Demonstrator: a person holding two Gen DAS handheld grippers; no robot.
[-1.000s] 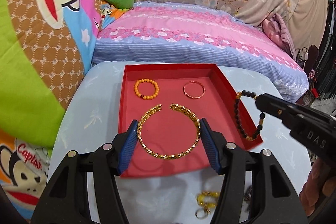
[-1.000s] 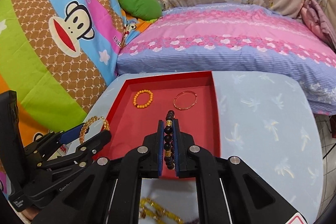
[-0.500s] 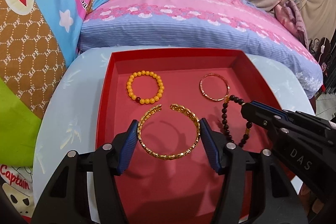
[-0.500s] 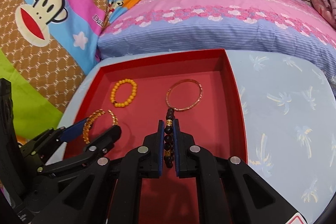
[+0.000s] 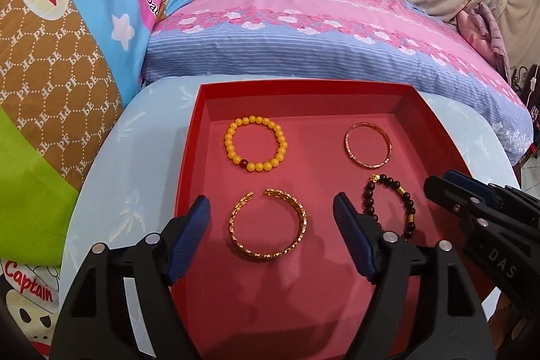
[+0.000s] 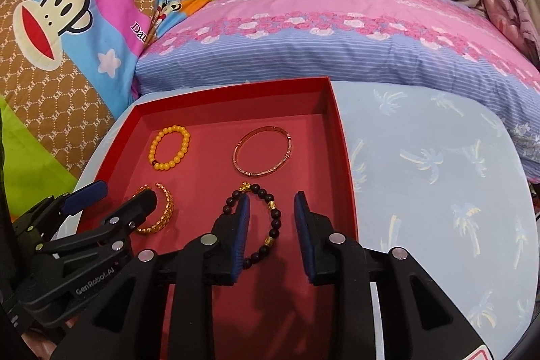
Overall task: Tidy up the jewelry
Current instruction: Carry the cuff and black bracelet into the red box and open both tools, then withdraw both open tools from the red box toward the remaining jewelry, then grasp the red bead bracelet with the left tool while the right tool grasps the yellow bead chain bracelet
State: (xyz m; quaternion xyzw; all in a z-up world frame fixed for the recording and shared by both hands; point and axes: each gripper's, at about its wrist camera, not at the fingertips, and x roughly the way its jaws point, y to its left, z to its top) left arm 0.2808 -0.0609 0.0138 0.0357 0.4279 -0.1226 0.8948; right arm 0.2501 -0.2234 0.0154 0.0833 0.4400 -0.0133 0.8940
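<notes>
Four bracelets (image 5: 255, 148); one red tray (image 5: 189, 157).

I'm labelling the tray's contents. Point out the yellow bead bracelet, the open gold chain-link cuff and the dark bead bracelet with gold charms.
yellow bead bracelet (image 5: 230, 142): left wrist view, beads on its left side.
open gold chain-link cuff (image 5: 301, 218): left wrist view, right band.
dark bead bracelet with gold charms (image 6: 276, 218): right wrist view, right-side beads.

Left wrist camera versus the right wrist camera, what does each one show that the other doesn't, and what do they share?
Only the left wrist view shows the gold cuff whole, lying free between the left gripper's opening jaws. Only the right wrist view shows the wide bare stretch of blue tabletop right of the tray. Both show the red tray, all four bracelets, and the dark bead bracelet released by the right gripper.
</notes>
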